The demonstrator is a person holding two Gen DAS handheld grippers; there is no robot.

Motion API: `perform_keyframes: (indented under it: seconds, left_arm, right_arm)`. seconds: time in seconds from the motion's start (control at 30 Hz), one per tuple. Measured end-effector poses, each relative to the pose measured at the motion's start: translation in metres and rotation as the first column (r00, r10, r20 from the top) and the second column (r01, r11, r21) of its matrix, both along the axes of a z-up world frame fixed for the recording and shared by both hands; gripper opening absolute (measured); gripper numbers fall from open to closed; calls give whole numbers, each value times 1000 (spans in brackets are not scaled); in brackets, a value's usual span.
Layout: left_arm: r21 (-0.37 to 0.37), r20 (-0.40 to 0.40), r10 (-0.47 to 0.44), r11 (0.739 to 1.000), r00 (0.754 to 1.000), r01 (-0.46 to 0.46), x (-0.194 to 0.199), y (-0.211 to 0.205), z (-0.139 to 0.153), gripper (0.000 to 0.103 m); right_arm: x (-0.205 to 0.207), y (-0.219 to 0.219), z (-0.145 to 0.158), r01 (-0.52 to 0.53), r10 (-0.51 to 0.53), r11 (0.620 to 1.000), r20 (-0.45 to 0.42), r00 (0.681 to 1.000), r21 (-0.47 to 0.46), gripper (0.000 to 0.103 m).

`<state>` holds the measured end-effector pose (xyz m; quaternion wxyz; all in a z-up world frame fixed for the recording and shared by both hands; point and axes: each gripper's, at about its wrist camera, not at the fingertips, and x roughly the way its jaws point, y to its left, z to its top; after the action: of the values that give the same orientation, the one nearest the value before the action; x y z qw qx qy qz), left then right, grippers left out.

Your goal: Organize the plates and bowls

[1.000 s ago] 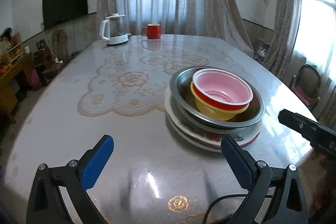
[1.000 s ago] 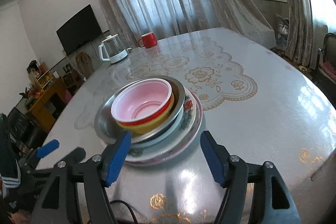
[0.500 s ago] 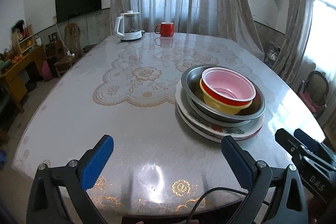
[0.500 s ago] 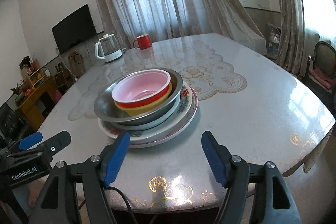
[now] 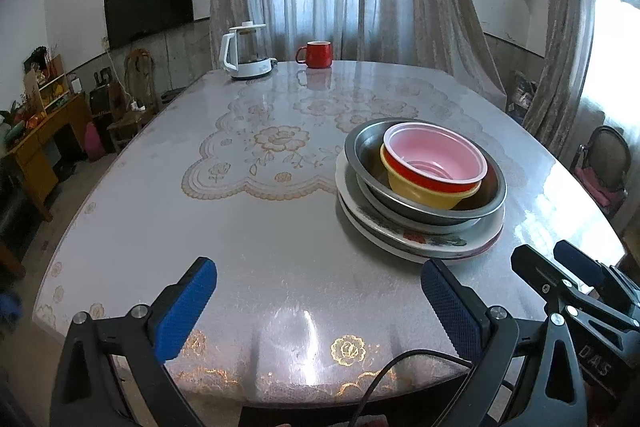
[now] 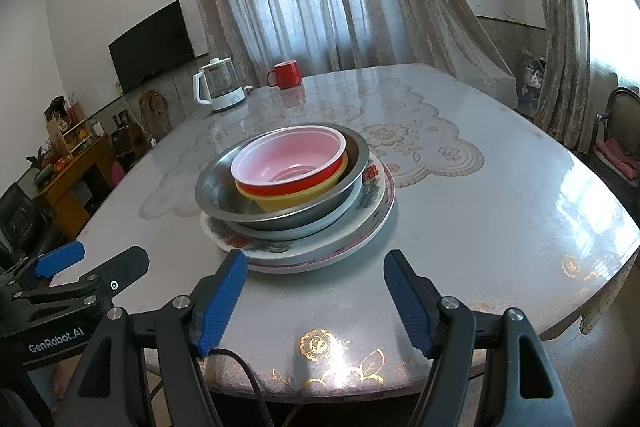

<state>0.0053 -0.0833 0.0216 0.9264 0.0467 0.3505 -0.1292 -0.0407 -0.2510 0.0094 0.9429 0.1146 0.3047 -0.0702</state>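
Stacked bowls (image 6: 290, 173) on plates (image 6: 352, 239) sit just beyond both spread, empty claws (image 6: 312, 301) (image 5: 316, 307).

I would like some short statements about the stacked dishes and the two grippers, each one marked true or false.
1. The red-rimmed bowl sits inside the yellow bowl. True.
2. The metal bowl rests directly on the table. False: it rests on the floral plates.
3. The left hand-held gripper grips a plate. False: it is open and holds nothing.
4. The right hand-held gripper is open. True.
5. The red mug stands beside the kettle. True.
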Motion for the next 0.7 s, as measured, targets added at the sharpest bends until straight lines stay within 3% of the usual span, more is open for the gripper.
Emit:
perform_keyframes:
  seconds: [0.7]
  left_arm:
    - [59,-15,27,998,1000,-27,3,-3,-7,103]
  right_arm:
    - [4,5,-2,-13,13,1000,-16,1000,-10,72]
